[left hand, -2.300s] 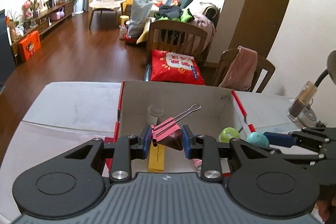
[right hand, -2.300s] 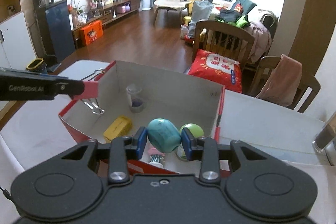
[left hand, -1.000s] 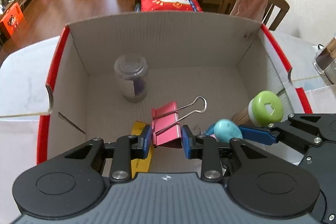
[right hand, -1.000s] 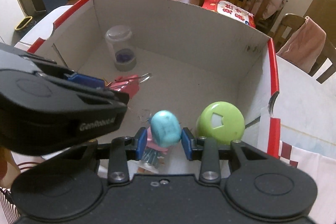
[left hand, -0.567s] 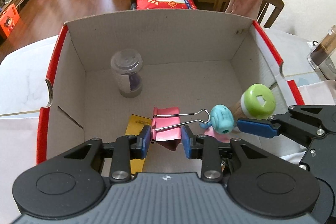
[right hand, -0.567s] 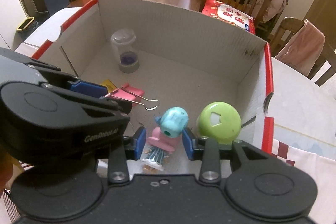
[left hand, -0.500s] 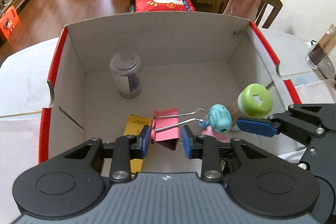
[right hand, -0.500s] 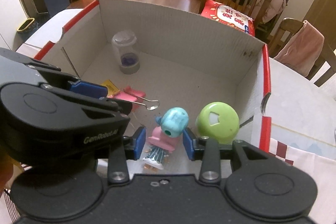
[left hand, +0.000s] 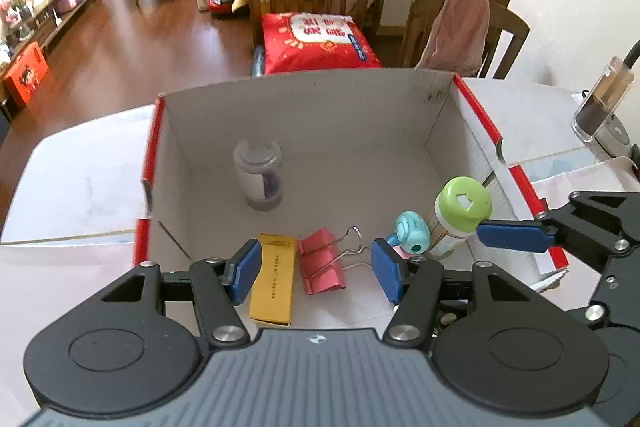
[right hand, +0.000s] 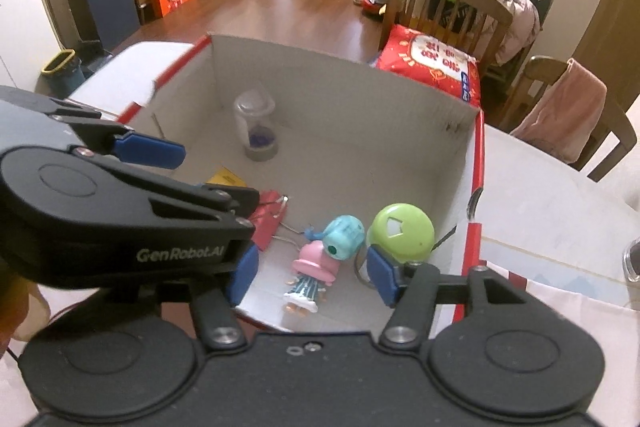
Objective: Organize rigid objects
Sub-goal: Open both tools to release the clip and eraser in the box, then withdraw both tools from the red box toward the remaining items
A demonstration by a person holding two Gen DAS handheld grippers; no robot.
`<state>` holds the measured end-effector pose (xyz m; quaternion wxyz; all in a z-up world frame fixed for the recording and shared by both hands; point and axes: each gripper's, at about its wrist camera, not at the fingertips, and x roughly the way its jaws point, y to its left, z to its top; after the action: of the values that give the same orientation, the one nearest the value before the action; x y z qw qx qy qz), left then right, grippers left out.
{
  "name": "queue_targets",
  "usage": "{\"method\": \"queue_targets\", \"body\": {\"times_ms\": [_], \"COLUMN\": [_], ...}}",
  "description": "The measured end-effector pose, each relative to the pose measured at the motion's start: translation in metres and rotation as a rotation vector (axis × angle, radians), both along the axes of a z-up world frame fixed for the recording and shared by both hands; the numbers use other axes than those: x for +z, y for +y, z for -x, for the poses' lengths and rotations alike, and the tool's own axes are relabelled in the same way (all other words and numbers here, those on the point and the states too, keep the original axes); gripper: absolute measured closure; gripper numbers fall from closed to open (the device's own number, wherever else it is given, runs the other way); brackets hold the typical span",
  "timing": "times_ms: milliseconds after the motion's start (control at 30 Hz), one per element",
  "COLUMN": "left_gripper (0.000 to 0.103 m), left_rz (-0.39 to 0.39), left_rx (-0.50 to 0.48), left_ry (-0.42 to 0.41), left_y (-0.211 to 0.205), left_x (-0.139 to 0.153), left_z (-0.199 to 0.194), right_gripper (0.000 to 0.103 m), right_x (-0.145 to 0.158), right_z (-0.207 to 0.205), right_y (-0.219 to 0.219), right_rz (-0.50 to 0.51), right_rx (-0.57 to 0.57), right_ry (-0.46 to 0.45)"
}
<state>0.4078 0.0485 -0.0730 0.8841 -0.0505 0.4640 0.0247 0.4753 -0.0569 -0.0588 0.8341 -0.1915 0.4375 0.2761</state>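
Inside a red-edged cardboard box (left hand: 472,107), left to right, lie a yellow block (left hand: 273,279), a pink binder clip (left hand: 321,261) beneath the left gripper (left hand: 316,271), whose jaws have just sprung wide and empty, and a toy figure (right hand: 320,259) beneath the right gripper (right hand: 314,277), likewise just opened, beside a green-capped jar (right hand: 400,231).

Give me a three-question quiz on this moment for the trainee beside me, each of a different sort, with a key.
1. True or false: the pink binder clip is clamped in the left gripper.
2. What lies directly left of the clip in the left wrist view? A) yellow box B) green-lidded jar C) clear jar
3. Fill in: the toy figure lies on the box floor, in front of the ____ gripper.

Key: 1 false, its jaws have just been opening and the clip lies free. 2 A, the yellow box. 3 right, also open.
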Motion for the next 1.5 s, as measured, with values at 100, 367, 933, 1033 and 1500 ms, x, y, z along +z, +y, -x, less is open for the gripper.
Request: {"method": "queue_targets", "body": {"times_ms": [100,367,933,1033,1500], "left_gripper": [0.040,0.039,0.025,0.023,0.019], "left_rz": [0.003,0.016,0.035,0.028,0.002], "left_rx": [0.007,0.009,0.025,0.056,0.145], "left_ry": [-0.021,-0.084,-0.204,-0.225,-0.218], "left_y": [0.000,0.002,0.004,0.007,0.012], "left_x": [0.010,0.038,0.076,0.075,0.039], "left_z": [0.008,0.041,0.127,0.143,0.196], "right_gripper": [0.032,0.020,0.000,0.000,0.000], "right_x": [0.013,0.042,0.078,0.077,0.028], "right_z": [0.009,0.035,0.109,0.119,0.148], "right_y": [-0.004,-0.015,-0.054,-0.062,-0.092], "right_rz": [-0.023,-0.076,-0.212,-0.230,-0.226], "right_rx": [0.003,0.024,0.056,0.048,-0.106], "right_ry": [-0.013,-0.054,-0.129,-0.125,-0.111]}}
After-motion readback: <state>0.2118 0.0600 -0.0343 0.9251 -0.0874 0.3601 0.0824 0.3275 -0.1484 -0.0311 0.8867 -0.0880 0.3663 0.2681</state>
